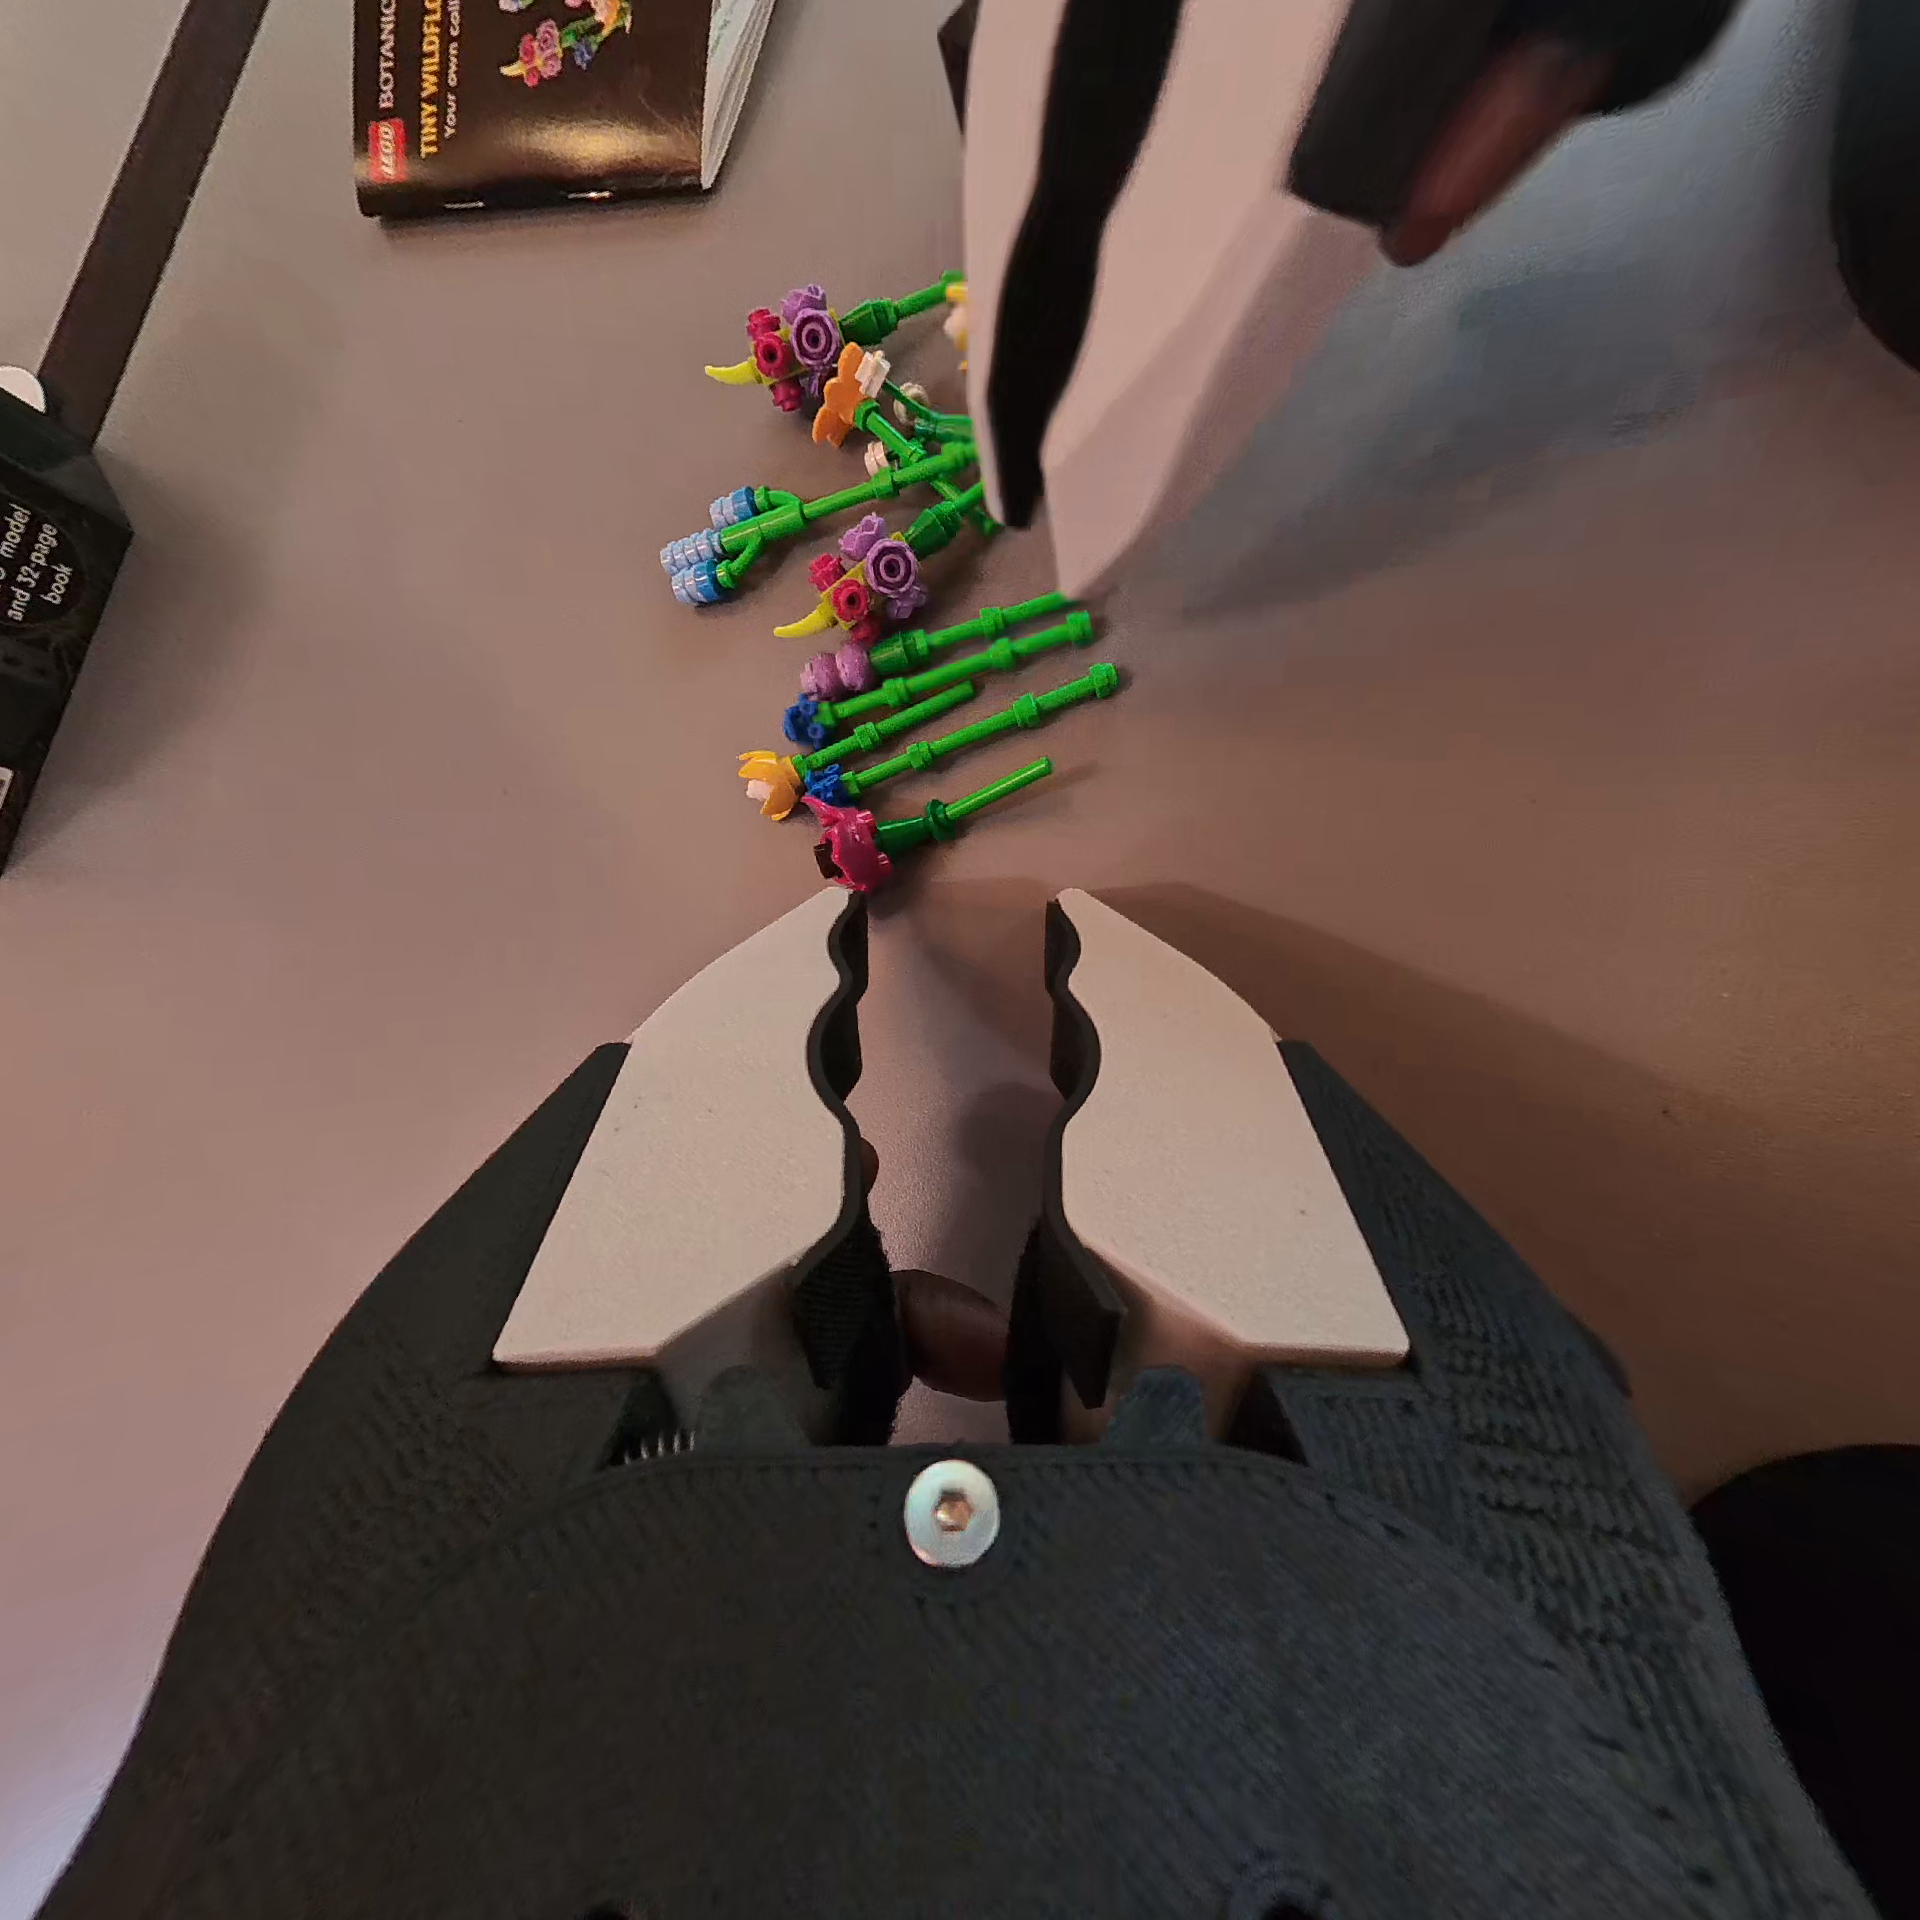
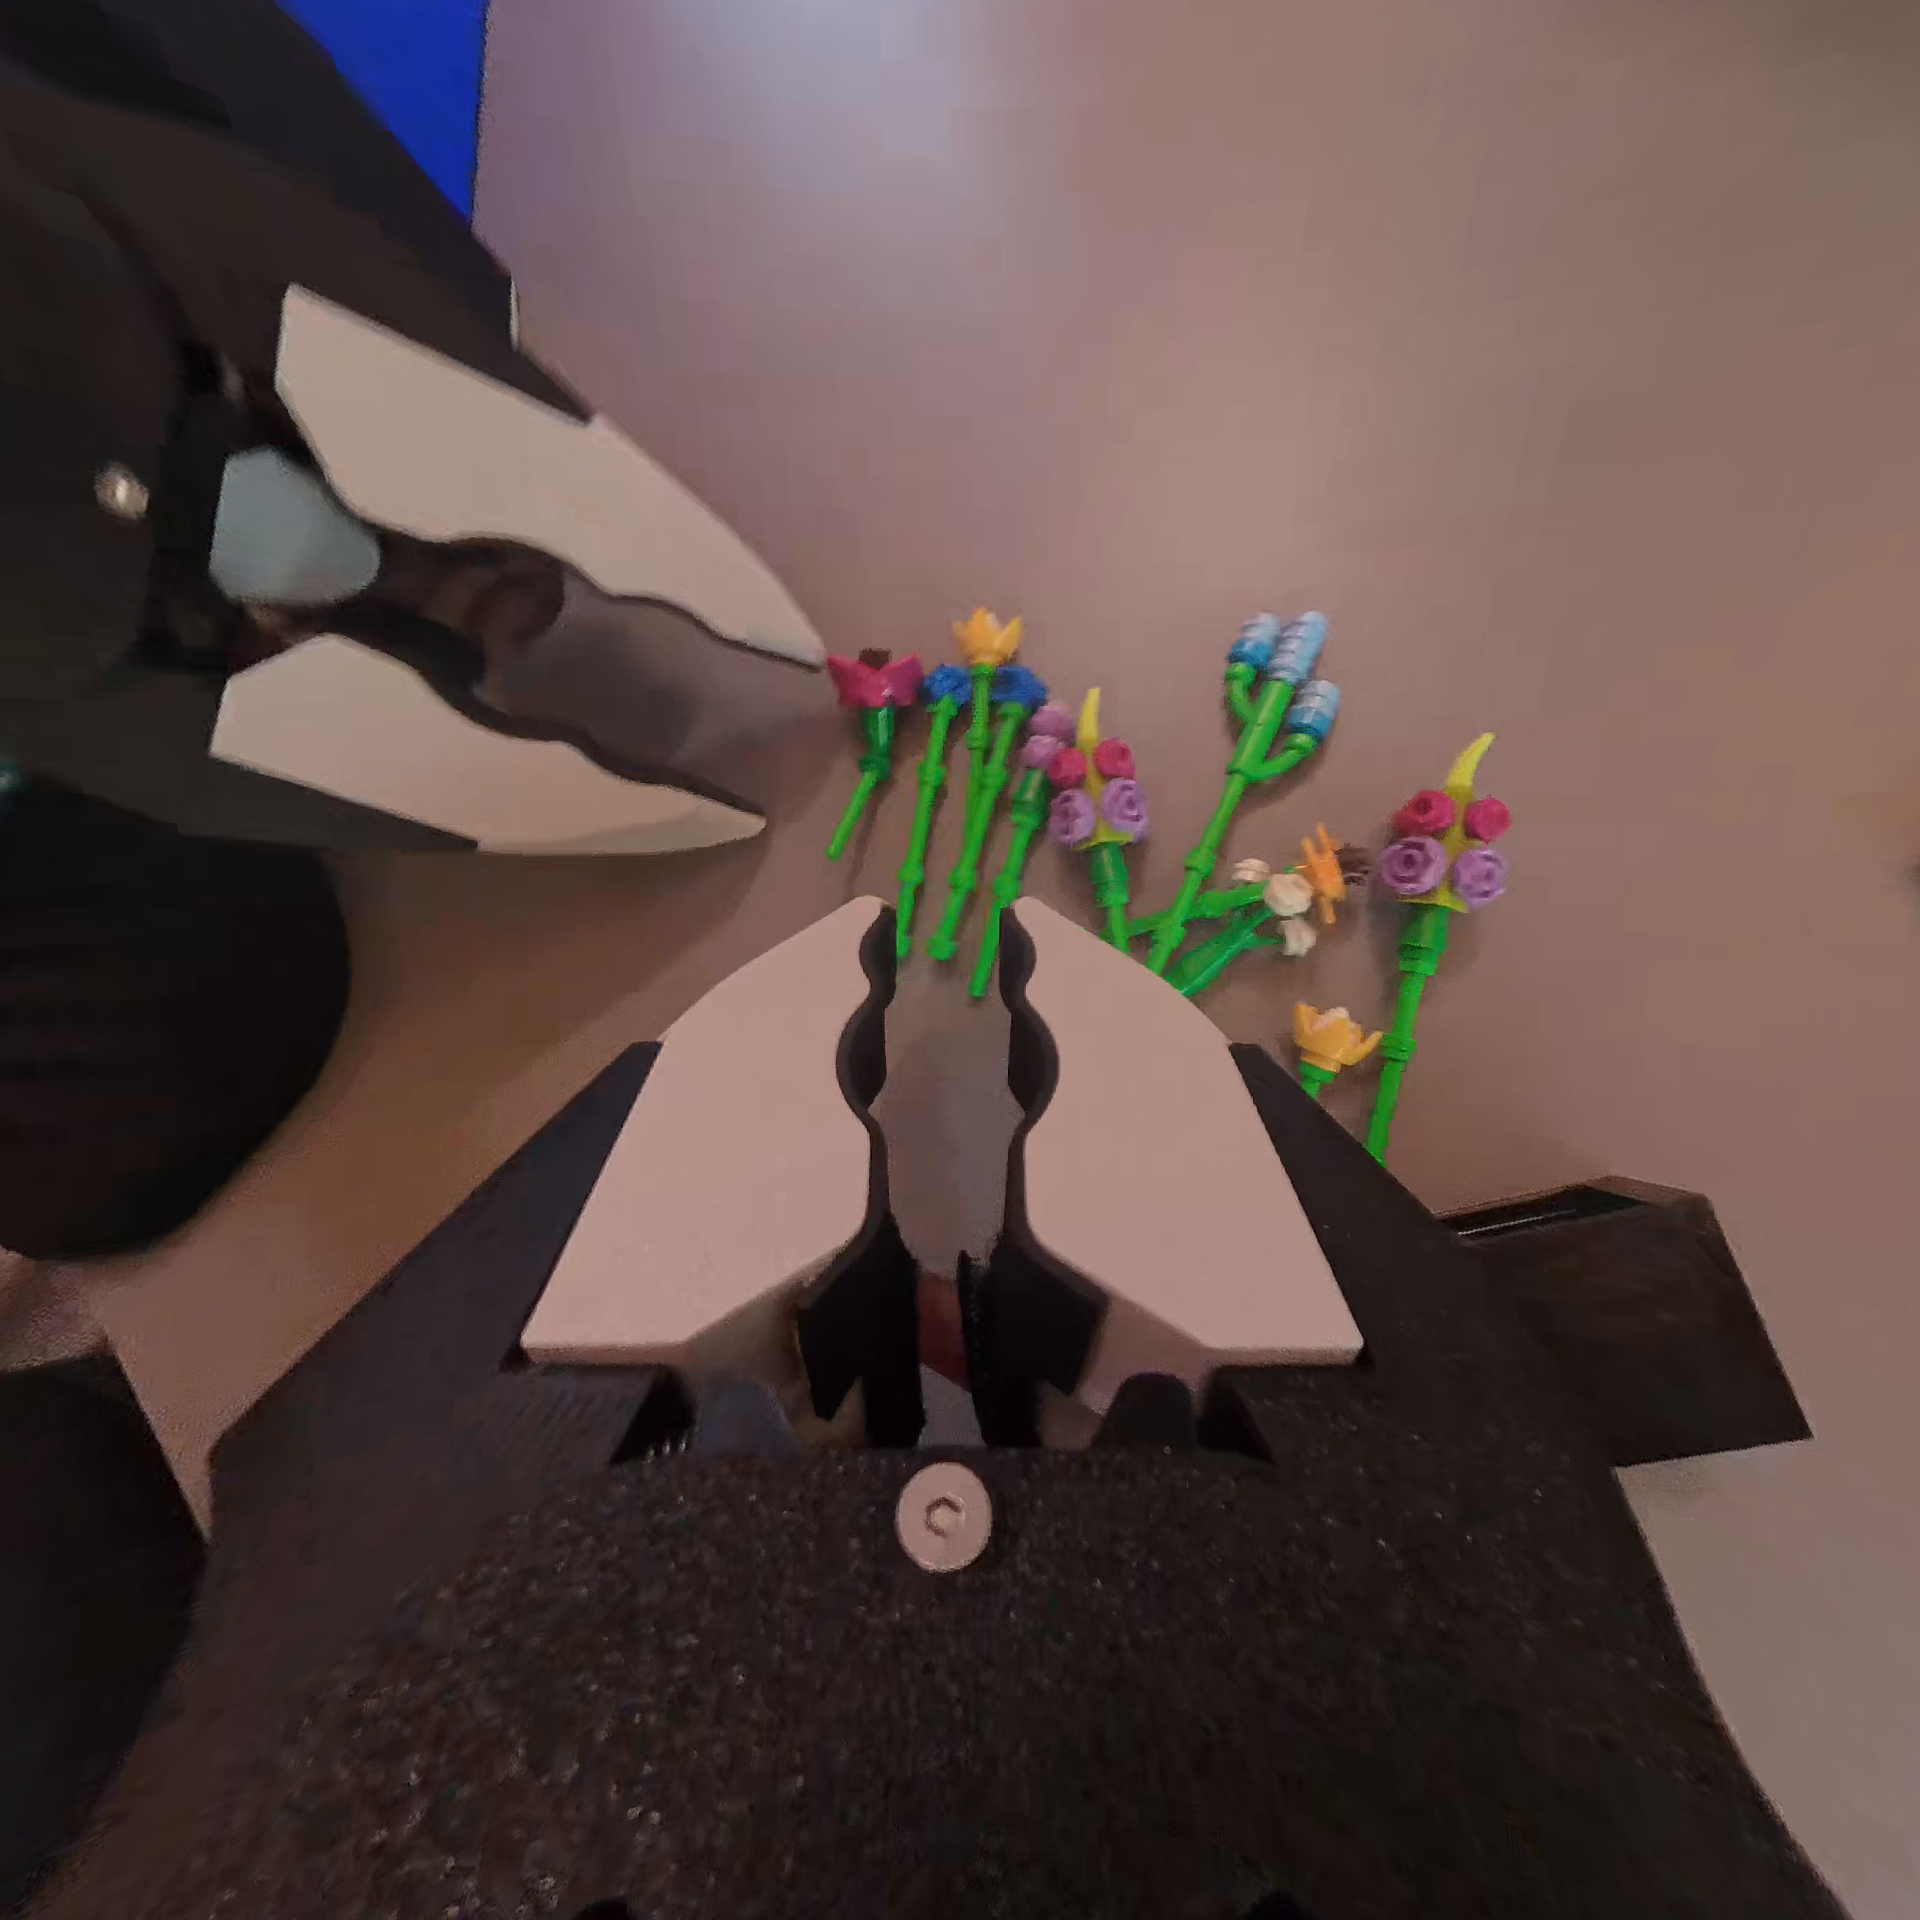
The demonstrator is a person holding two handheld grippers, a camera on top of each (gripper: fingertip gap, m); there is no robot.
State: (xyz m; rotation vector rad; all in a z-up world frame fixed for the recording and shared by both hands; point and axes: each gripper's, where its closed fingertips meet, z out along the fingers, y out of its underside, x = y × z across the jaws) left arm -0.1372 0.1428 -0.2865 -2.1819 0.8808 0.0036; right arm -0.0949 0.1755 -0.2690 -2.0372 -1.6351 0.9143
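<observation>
Several toy brick flowers with green stems lie in a row on a grey-beige table [image 1: 416, 727]. My left gripper [image 1: 954, 909] is open and empty. Its tips sit just short of a magenta flower [image 1: 852, 847] at the near end of the row. In the right wrist view the left gripper [image 2: 790, 738] comes in from the left, its upper tip touching that magenta flower [image 2: 876, 681]. My right gripper [image 2: 948, 914] is open with a narrow gap and holds nothing, and the ends of green stems [image 2: 982, 961] lie at its tips. It also shows in the left wrist view [image 1: 1023, 488], over the stems.
A yellow tulip [image 2: 987, 634], light blue flowers [image 2: 1283, 665], two purple-and-red clusters [image 2: 1444, 847] and an orange flower [image 2: 1322, 873] lie along the row. A black box with a flower picture [image 1: 540, 94] stands farther off, another black box [image 1: 52, 582] at the left, and a dark box [image 2: 1621, 1309] at the right. The grippers' ends are close to 6 cm from one another.
</observation>
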